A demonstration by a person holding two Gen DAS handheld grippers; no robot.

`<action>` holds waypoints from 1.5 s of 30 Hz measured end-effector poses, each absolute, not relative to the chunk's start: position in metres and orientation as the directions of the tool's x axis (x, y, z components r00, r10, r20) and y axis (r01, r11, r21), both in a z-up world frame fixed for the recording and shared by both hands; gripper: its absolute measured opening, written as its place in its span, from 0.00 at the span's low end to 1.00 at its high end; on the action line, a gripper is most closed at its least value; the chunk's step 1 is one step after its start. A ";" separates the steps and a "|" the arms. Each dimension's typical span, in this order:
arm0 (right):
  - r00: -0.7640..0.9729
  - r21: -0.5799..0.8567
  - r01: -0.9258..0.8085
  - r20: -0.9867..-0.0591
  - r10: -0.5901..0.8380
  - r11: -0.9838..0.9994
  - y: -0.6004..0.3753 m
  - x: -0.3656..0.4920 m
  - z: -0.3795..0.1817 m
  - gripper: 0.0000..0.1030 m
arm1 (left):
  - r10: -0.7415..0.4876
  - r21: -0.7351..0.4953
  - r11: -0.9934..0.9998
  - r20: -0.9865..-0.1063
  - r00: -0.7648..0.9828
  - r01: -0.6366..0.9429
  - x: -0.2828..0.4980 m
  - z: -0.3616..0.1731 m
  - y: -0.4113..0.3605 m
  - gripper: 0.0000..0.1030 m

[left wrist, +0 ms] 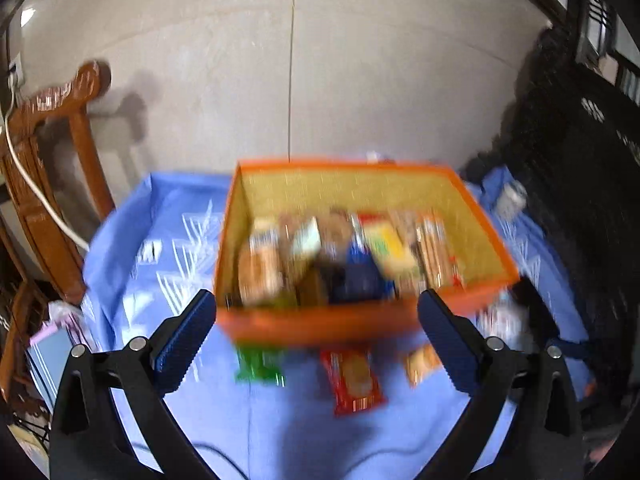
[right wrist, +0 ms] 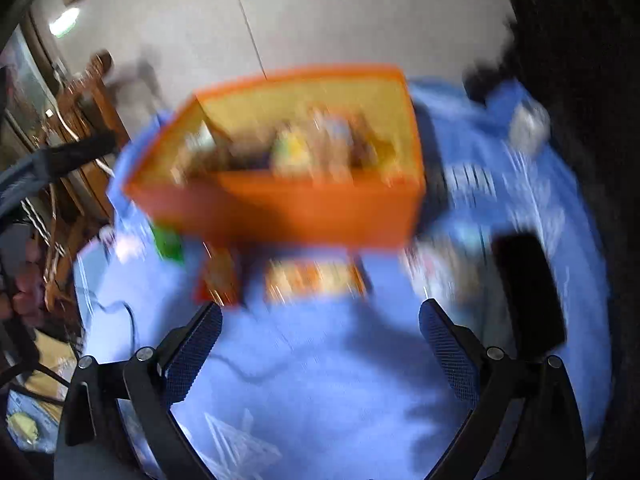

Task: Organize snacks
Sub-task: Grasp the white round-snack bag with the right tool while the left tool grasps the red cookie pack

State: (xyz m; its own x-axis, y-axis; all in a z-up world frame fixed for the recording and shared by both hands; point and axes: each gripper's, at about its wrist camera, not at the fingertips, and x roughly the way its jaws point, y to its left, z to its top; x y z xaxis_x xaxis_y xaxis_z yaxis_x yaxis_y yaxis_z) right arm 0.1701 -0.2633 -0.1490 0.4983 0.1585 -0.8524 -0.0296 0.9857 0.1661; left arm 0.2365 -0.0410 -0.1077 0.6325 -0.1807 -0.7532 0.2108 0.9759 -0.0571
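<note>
An orange box with a yellow lining stands on a blue cloth and holds several snack packs, stood on end. In front of it lie a green pack, a red biscuit pack and an orange pack. My left gripper is open just above the box's near wall, nothing between its jaws. In the blurred right wrist view the orange box sits ahead, with a red pack and an orange pack before it. My right gripper is open over bare cloth, empty.
A carved wooden chair stands left of the table against a pale wall. A flat black object lies on the cloth at the right, near a light wrapped pack. A small white item sits at the far right.
</note>
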 end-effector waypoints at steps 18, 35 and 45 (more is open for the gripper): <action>0.483 -0.148 -0.200 -0.875 -0.034 0.969 -0.314 0.230 -0.206 0.96 | -0.272 -0.077 0.931 -0.797 0.539 0.357 0.166 -0.163 -0.037 0.96; 0.420 -0.032 -0.141 -0.907 0.030 0.990 -0.314 0.207 -0.226 0.46 | -0.225 -0.119 0.960 -0.866 0.447 0.254 0.217 -0.213 -0.058 0.96; 0.474 0.145 -0.013 -0.871 0.134 0.989 -0.304 0.157 -0.198 0.47 | -0.171 -0.114 0.980 -0.905 0.390 0.165 0.248 -0.252 -0.084 0.96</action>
State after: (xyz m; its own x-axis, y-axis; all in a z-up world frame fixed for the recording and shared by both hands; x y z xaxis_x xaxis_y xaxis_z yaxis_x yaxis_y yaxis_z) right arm 0.1574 -0.3041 -0.1981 0.4735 0.1338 -0.8705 -0.0127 0.9893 0.1452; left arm 0.2484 -0.0836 -0.2523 0.3897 -0.1712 -0.9049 0.1652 0.9796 -0.1142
